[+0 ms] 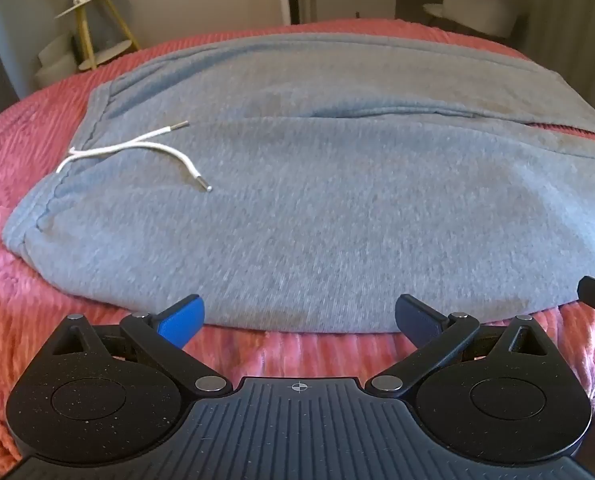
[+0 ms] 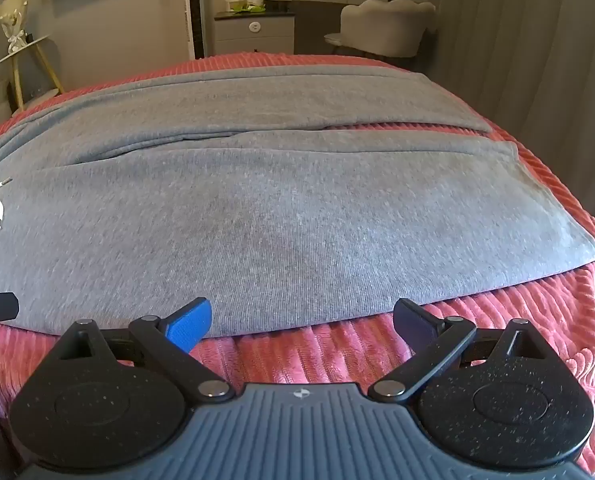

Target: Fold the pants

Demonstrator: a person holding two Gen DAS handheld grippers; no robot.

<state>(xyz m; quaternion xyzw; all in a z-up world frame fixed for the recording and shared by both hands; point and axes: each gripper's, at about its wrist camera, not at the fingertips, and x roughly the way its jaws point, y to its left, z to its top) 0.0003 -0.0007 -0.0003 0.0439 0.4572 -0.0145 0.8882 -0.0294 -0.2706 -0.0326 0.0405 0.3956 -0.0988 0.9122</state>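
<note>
Grey sweatpants [image 1: 317, 200] lie flat on a pink ribbed bedspread [image 1: 37, 280], waistband to the left with a white drawstring [image 1: 137, 148], legs running right. In the right wrist view the pants [image 2: 297, 208] show both legs side by side, hems at the right. My left gripper [image 1: 299, 320] is open and empty, just at the near edge of the pants by the waist end. My right gripper [image 2: 301, 326] is open and empty, at the near edge of the closer leg. Each gripper's tip shows in the other's view.
The bedspread [image 2: 497, 340] reaches beyond the pants on all sides. Beyond the bed stand a small round side table [image 1: 93, 20], a grey cabinet [image 2: 253, 36], a pale chair [image 2: 385, 28] and a curtain [image 2: 537, 60] at the right.
</note>
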